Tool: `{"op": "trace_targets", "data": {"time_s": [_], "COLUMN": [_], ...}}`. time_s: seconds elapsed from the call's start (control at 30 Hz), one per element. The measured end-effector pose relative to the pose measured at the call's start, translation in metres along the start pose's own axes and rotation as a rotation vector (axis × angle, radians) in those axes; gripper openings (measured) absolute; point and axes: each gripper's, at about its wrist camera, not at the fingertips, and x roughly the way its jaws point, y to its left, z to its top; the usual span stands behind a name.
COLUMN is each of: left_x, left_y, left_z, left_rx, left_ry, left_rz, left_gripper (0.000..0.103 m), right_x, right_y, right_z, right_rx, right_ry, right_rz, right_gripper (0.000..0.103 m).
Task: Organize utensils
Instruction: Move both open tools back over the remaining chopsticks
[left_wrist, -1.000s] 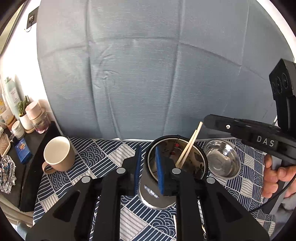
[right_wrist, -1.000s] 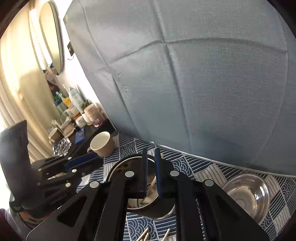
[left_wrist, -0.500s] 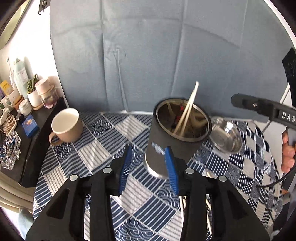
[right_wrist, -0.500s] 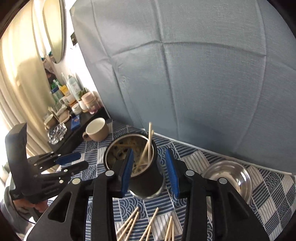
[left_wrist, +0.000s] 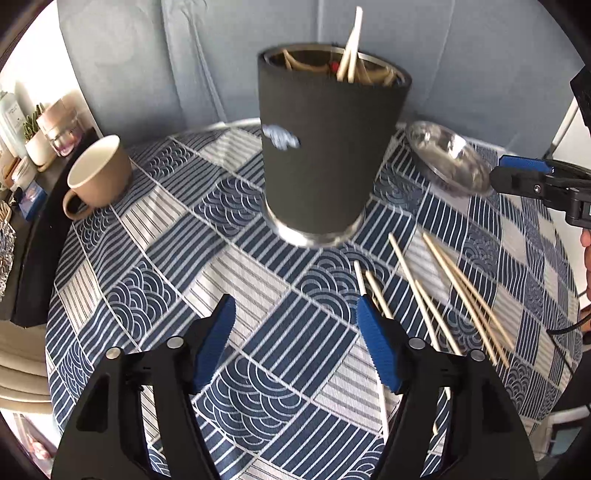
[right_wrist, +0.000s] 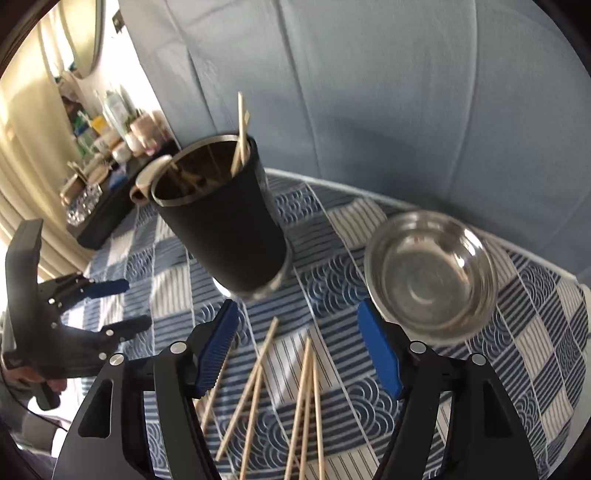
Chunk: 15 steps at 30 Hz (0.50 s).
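Note:
A black cup with a steel rim (left_wrist: 325, 155) (right_wrist: 225, 229) stands upright on the patterned tablecloth, with chopsticks (left_wrist: 351, 48) sticking out of it. Several loose wooden chopsticks (left_wrist: 443, 295) (right_wrist: 280, 398) lie on the cloth. My left gripper (left_wrist: 295, 332) hovers over bare cloth in front of the cup, its jaws opening with nothing between them. My right gripper (right_wrist: 295, 336) hangs above the loose chopsticks, its jaws also opening and empty. Each gripper shows at the edge of the other's view: the right gripper (left_wrist: 532, 181) and the left gripper (right_wrist: 99, 306).
A steel bowl (left_wrist: 447, 162) (right_wrist: 428, 273) sits right of the cup. A beige mug (left_wrist: 99, 173) stands at the left. A dark side shelf (right_wrist: 107, 221) with bottles and jars lies beyond the table's left edge. A grey-blue fabric backdrop (right_wrist: 369, 92) rises behind the table.
Both grippers have dropped lower and tilted down toward the table, pulling back from the cup. Both sets of jaws have gone from nearly shut to wide apart. The loose chopsticks have come into view.

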Motion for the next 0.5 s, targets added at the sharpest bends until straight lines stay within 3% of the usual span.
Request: {"op": "trace_targets", "data": {"time_s": [0.37,0.5], "left_x": [0.036,0.043], "left_y": [-0.028,-0.038], "left_z": [-0.032,-0.037], "left_rx": [0.095,0.129], "left_ry": [0.178,0.205], "left_rz": [-0.003,0.003], "left_gripper": [0.079,0.079], "right_x": [0.031,0.039], "right_y": [-0.018,-0.023], "right_z": [-0.070,-0.088], "right_rx": [-0.075,-0.103], "right_ry": [0.227,0.286], "right_rz": [-0.069,-0.092], "right_gripper": [0.069,0.069]}}
